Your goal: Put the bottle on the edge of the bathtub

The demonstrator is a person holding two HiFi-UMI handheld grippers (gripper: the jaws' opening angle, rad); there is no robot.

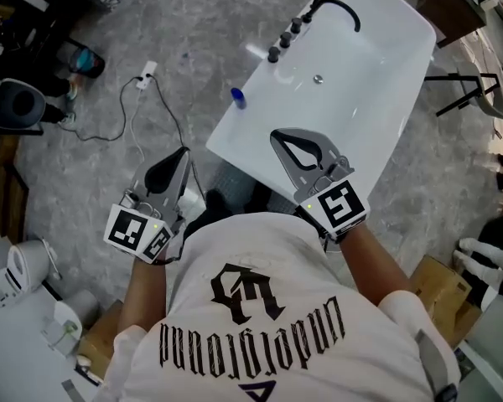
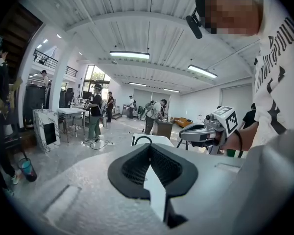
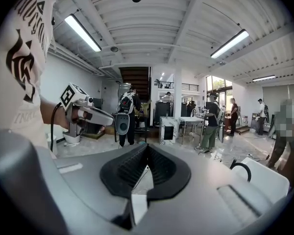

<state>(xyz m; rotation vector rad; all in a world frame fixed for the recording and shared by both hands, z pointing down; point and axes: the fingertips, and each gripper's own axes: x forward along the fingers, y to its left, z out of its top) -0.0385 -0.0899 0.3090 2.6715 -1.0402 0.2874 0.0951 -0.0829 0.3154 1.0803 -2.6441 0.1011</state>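
Note:
A small blue bottle point(image 1: 237, 98) stands on the left rim of the white bathtub point(image 1: 377, 65), near the black taps point(image 1: 285, 38) and the curved spout point(image 1: 339, 8). My left gripper point(image 1: 183, 152) hovers over the grey floor left of the tub. It is shut with nothing in it, and its pads point(image 2: 137, 168) meet at the tip. My right gripper point(image 1: 278, 136) is over the tub's near end, also shut and empty, with its pads point(image 3: 130, 168) closed together. Both grippers are well short of the bottle. Each gripper view shows the other gripper point(image 2: 206, 131) point(image 3: 85, 112) held level beside it.
A white cable with a plug block point(image 1: 147, 75) lies on the floor left of the tub. A black stand point(image 1: 465, 86) is at the tub's right, a cardboard box point(image 1: 440, 296) at the lower right, and white appliances point(image 1: 21, 275) at the lower left. People stand in the hall behind.

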